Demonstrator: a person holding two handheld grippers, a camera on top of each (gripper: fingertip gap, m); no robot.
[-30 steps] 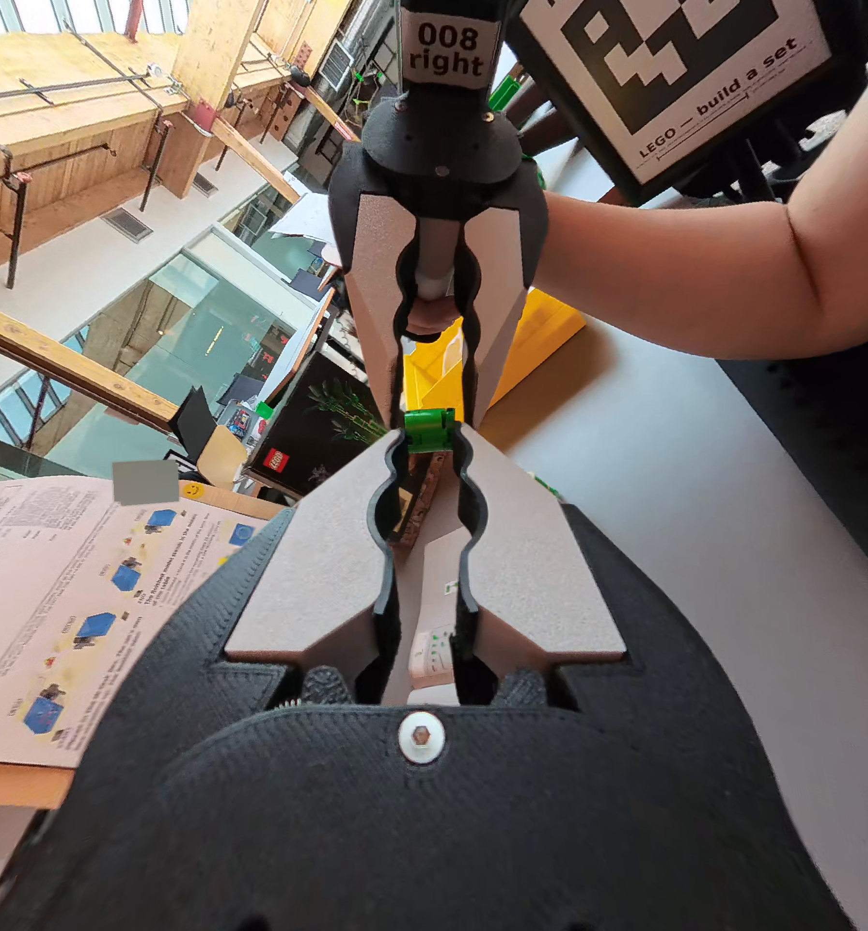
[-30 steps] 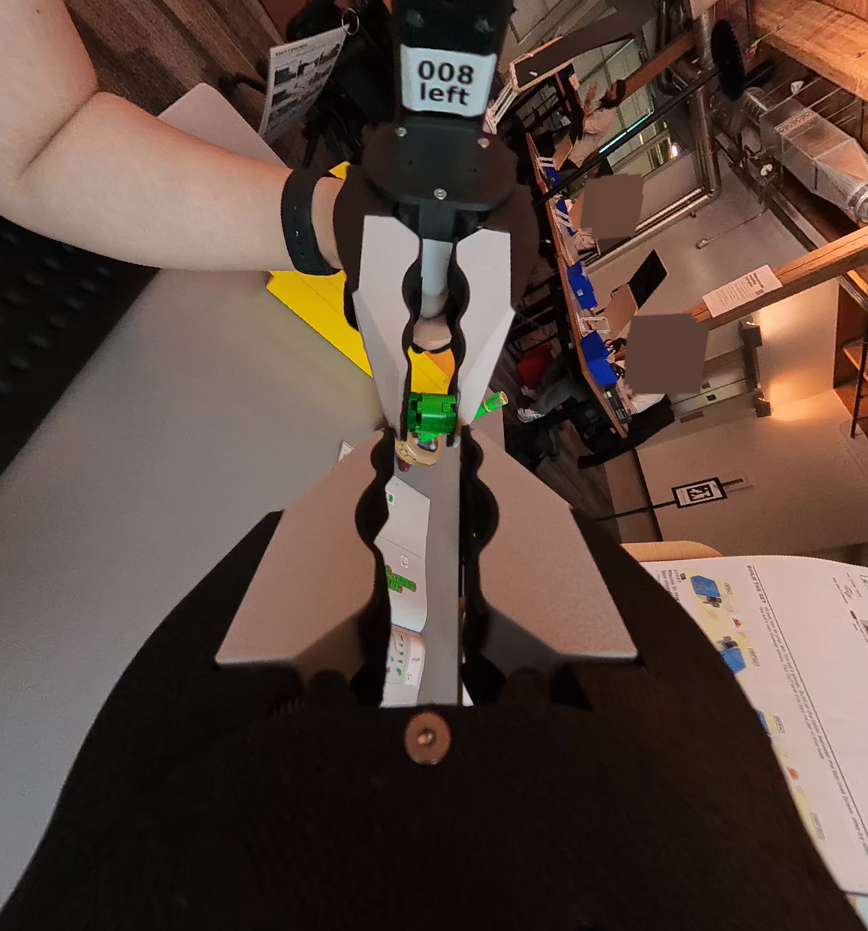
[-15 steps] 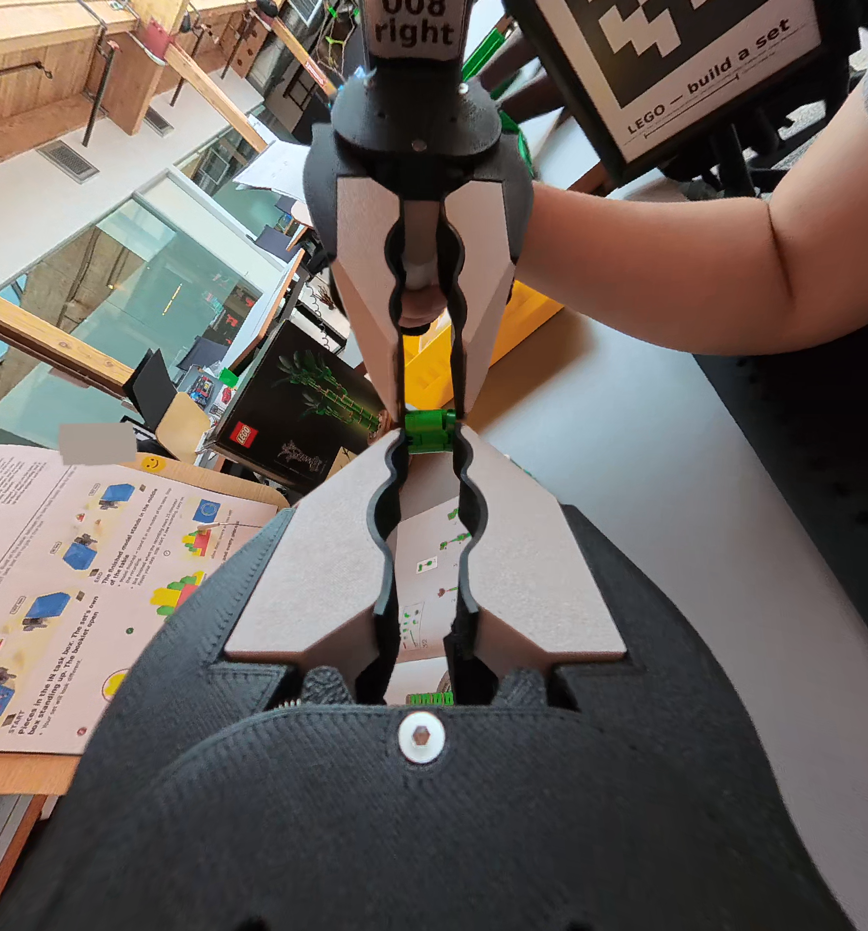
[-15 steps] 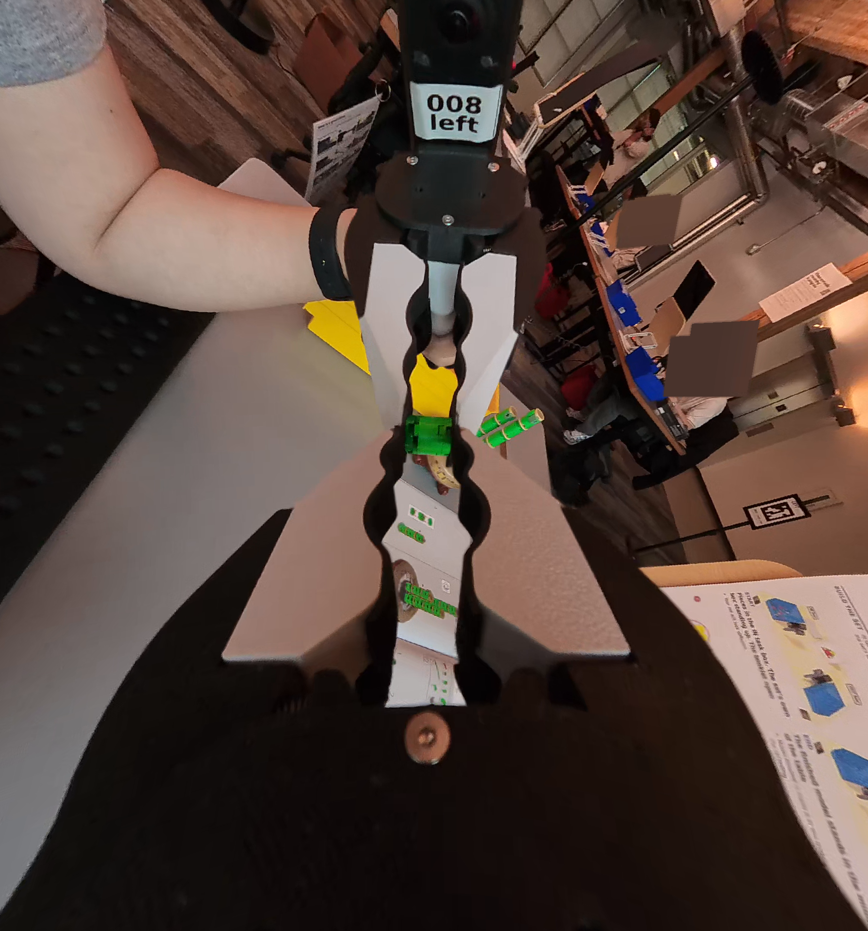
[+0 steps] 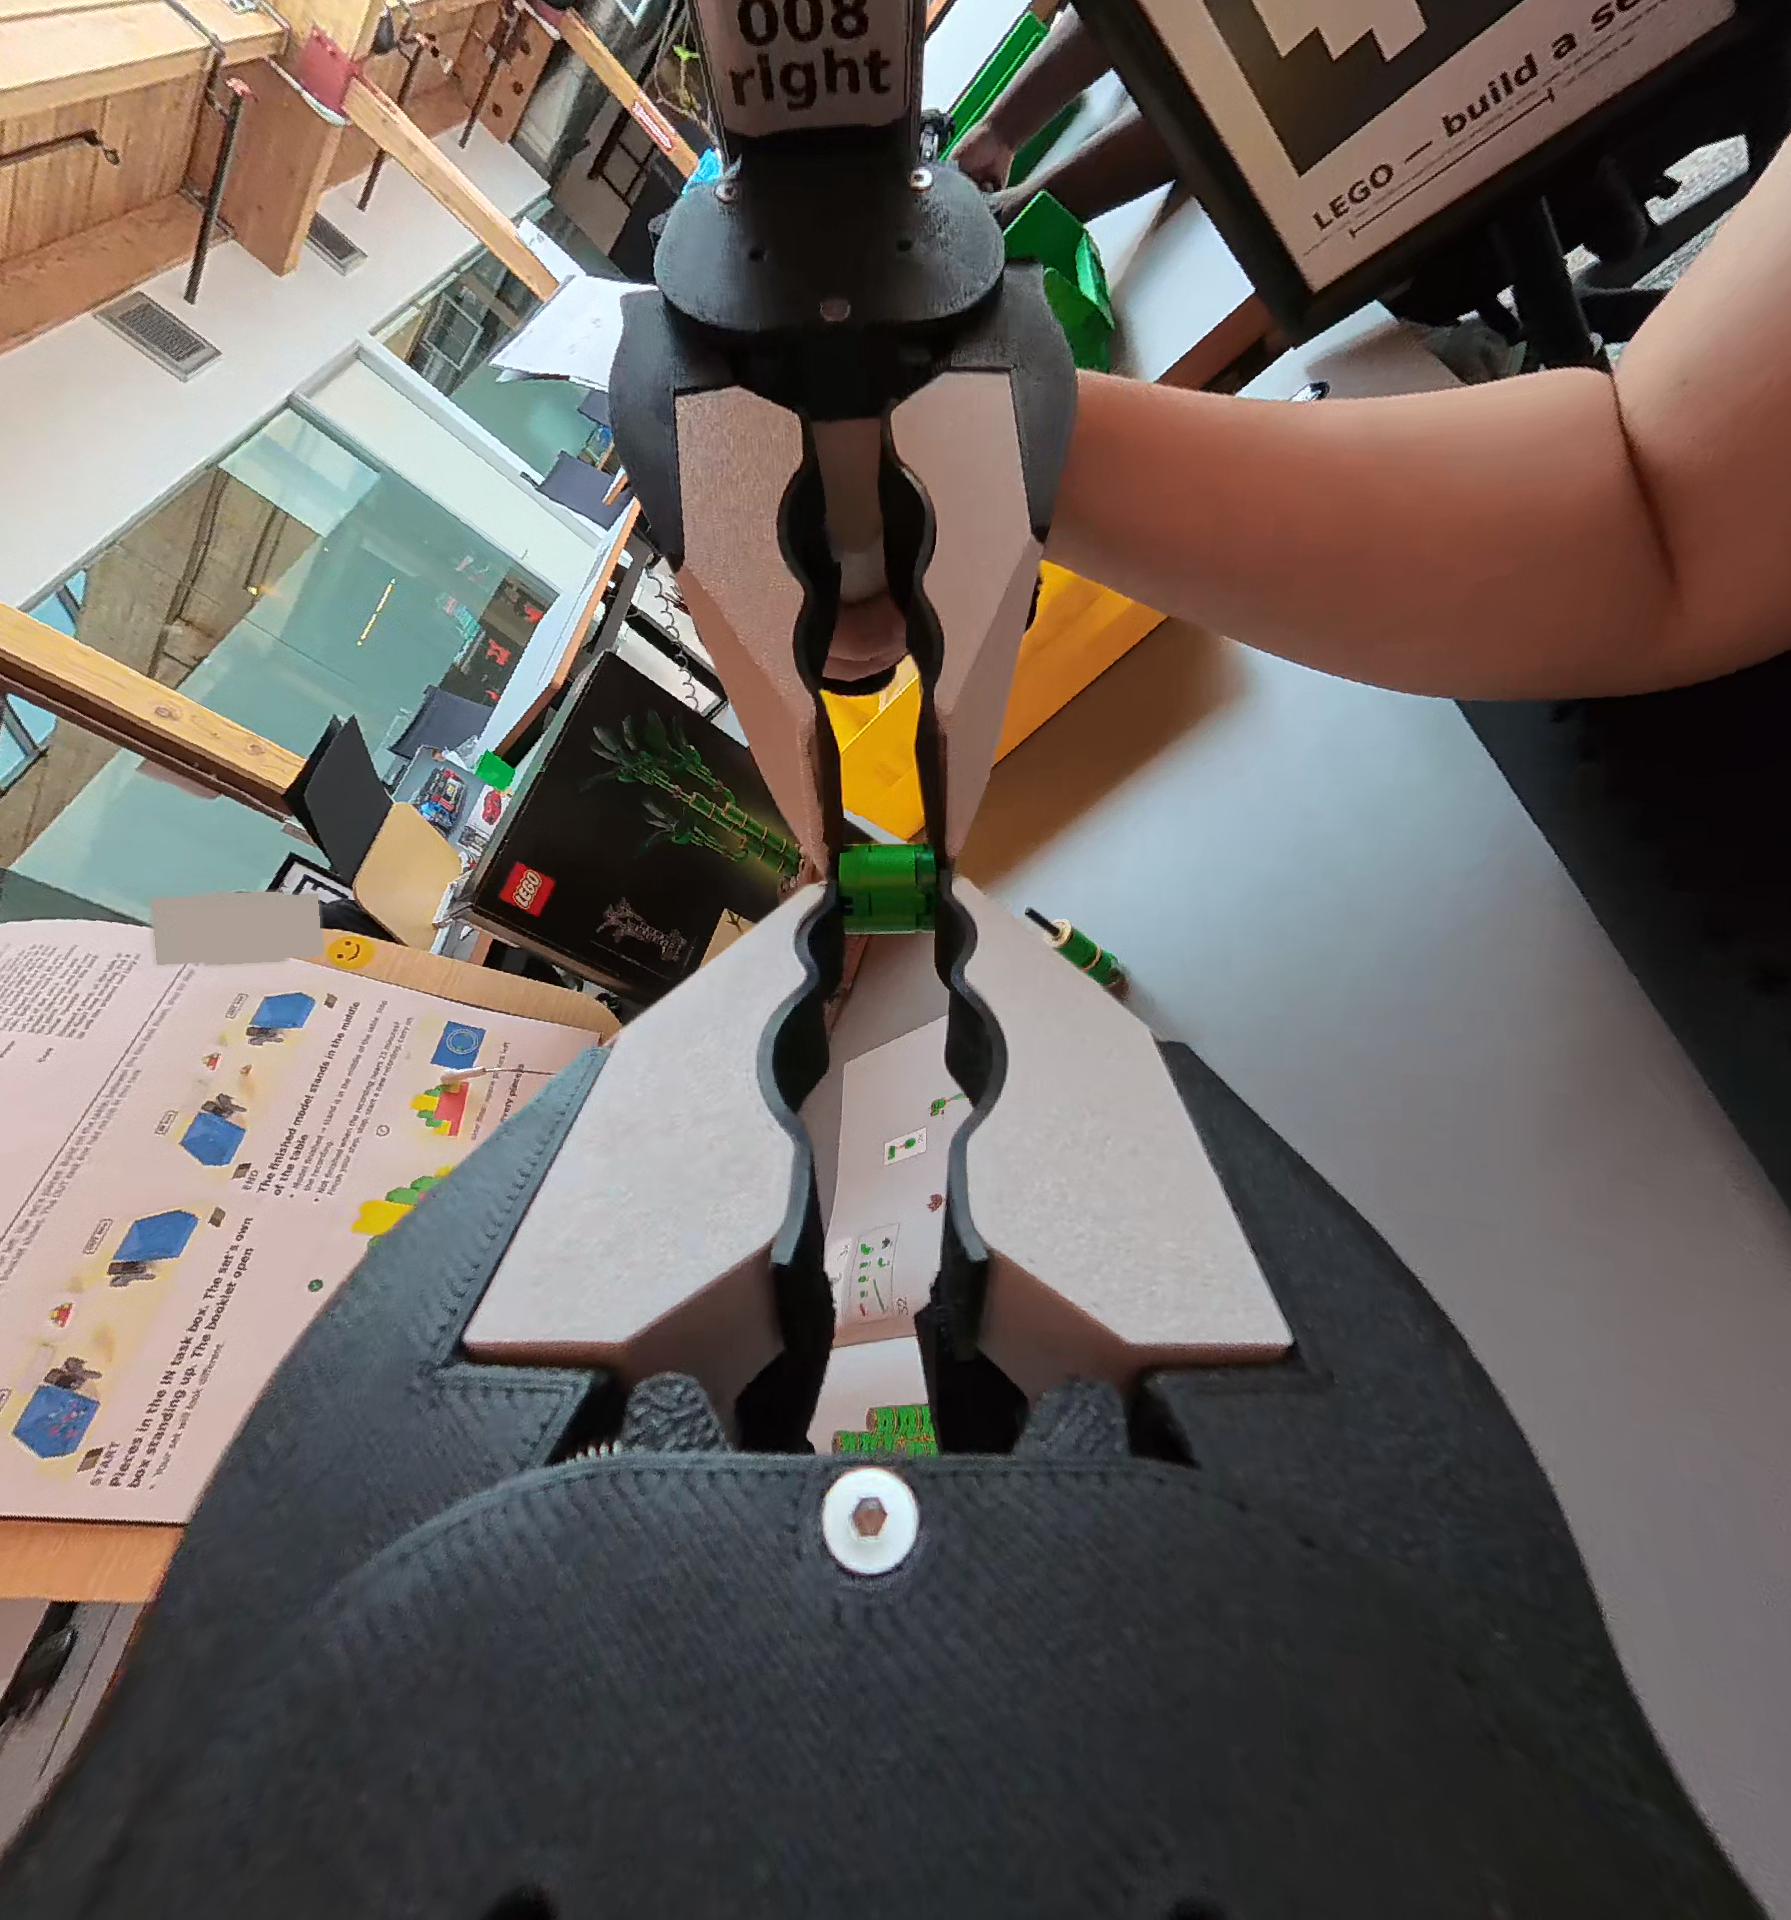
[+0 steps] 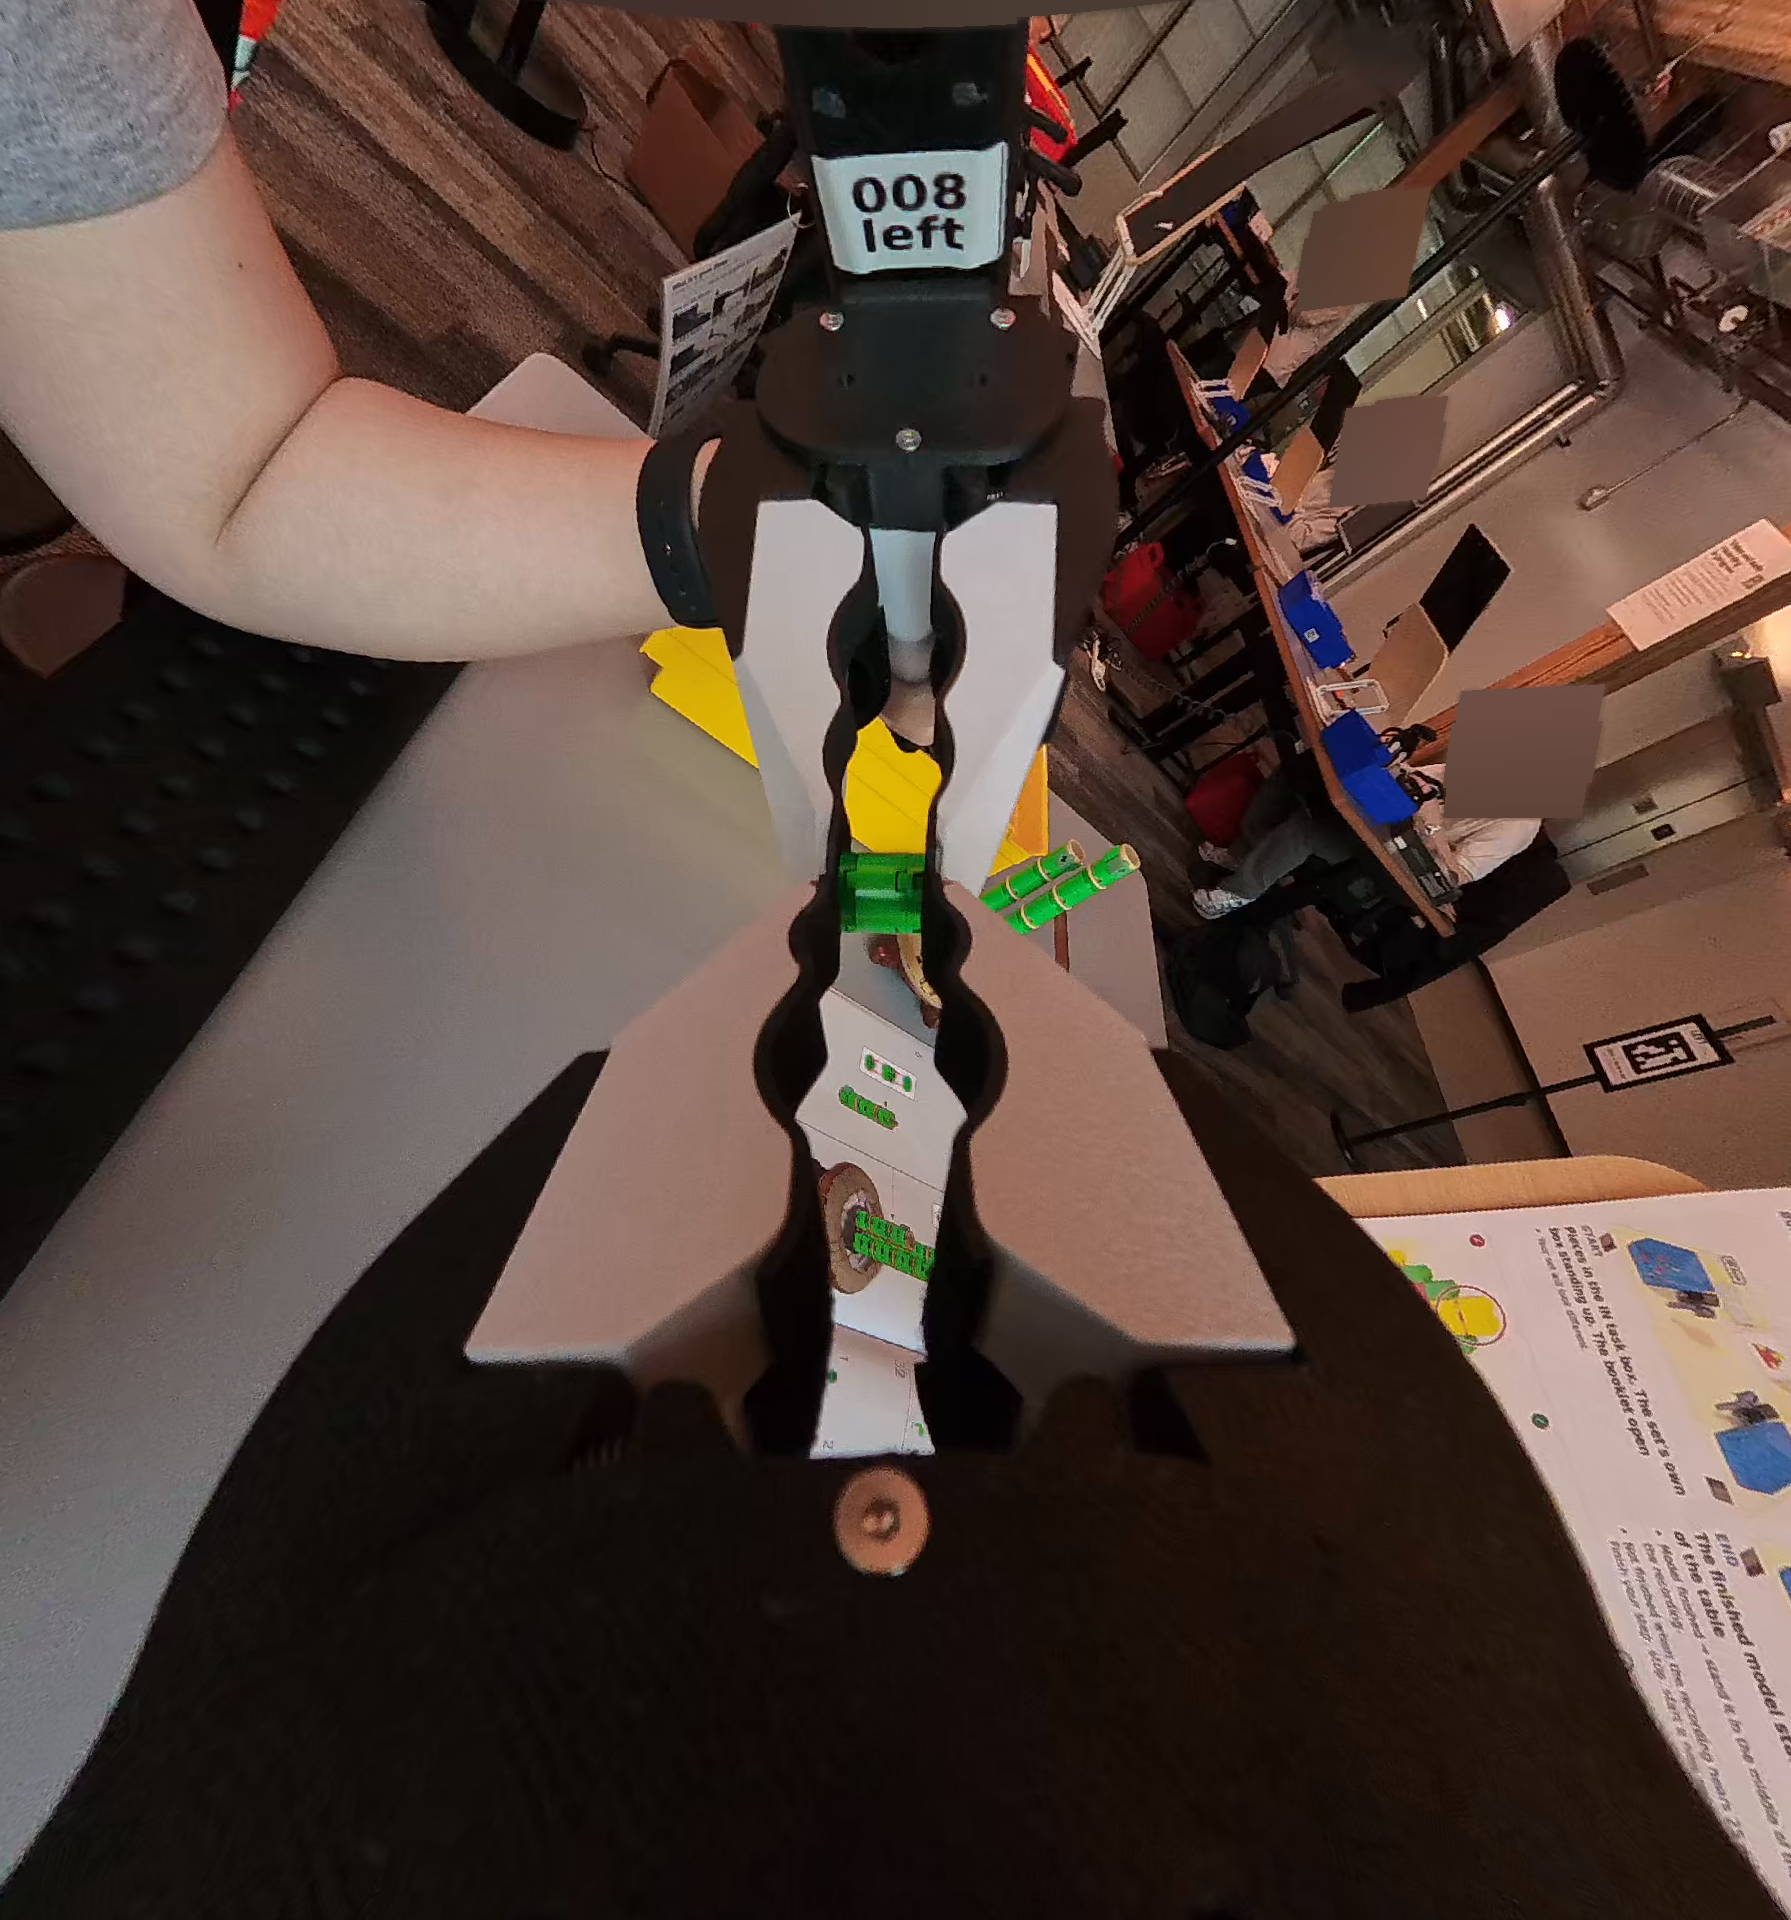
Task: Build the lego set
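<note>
A small green Lego piece (image 5: 886, 885) sits clamped between both grippers, which meet tip to tip above the grey table (image 5: 1390, 1143). My left gripper (image 5: 886, 916) is shut on its near end. My right gripper (image 5: 886, 850) comes in from the far side, shut on its other end. In the right wrist view the same green piece (image 6: 876, 894) sits between my right gripper (image 6: 878, 920) and my left gripper (image 6: 878, 864). The piece looks like two short green segments joined together. The open instruction booklet (image 6: 875, 1101) lies under the grippers.
Green bamboo stalks (image 6: 1057, 883) lie on the table's far edge, and one green stalk (image 5: 1078, 948) lies right of the fingertips. A brown round base (image 6: 912, 966) lies beneath the piece. A yellow box (image 5: 1067, 634), a black set box (image 5: 642, 831) and a printed sheet (image 5: 143, 1195) stand around. Less than 4 cm separates the two grippers' tips.
Both grippers have stayed tip to tip on the green piece. The pair has tilted and shifted, so the booklet pages and the green stalks now show beneath and beside the fingers.
</note>
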